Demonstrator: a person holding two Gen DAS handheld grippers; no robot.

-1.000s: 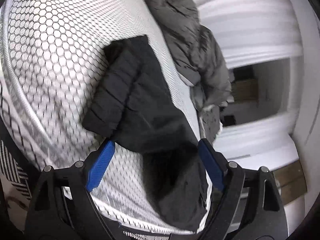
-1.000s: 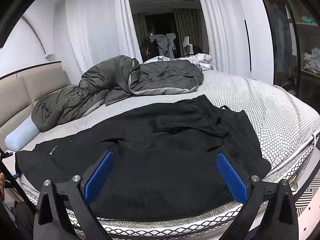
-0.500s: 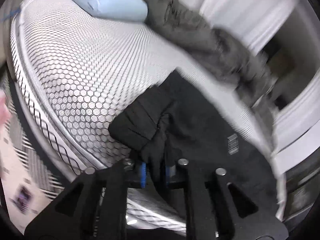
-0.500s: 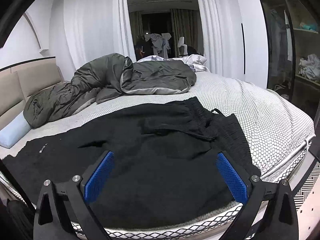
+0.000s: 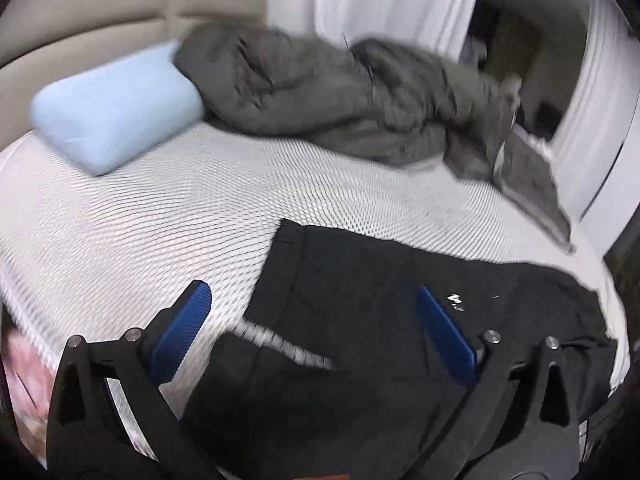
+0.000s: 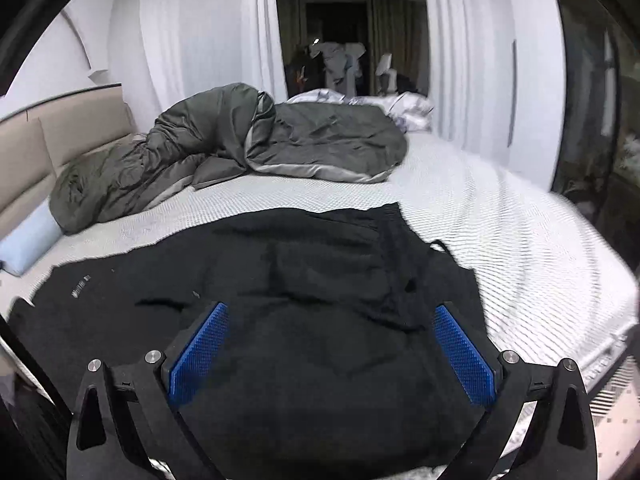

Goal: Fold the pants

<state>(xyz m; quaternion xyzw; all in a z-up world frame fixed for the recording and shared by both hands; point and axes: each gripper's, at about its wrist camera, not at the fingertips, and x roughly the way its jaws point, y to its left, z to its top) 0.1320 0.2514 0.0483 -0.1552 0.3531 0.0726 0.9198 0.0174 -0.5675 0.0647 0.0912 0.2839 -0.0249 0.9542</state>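
Note:
Black pants [image 6: 312, 264] lie spread across the near side of the bed, waistband toward the right in the right wrist view. In the left wrist view the leg end [image 5: 360, 280] rests flat with a small white label [image 5: 454, 302] showing. My left gripper [image 5: 312, 292] hovers above that leg end; its jaws are opening wide, and the blue pads [image 5: 184, 328] press on nothing. My right gripper [image 6: 330, 309] stands open over the upper part of the pants, with cloth below the fingers but none pinched.
A crumpled grey duvet [image 6: 280, 140] fills the far half of the white honeycomb mattress [image 5: 120, 220]. A light blue pillow [image 5: 116, 112] leans on the beige headboard [image 5: 120, 8]. White curtains [image 6: 208, 40] hang behind. The mattress edge [image 6: 592, 360] runs close below the right gripper.
The left gripper, open a second ago, shut on the leg's hem, then let go, opened wide, rose and rolled level. The leg end now lies flat. The right gripper drifted slightly sideways.

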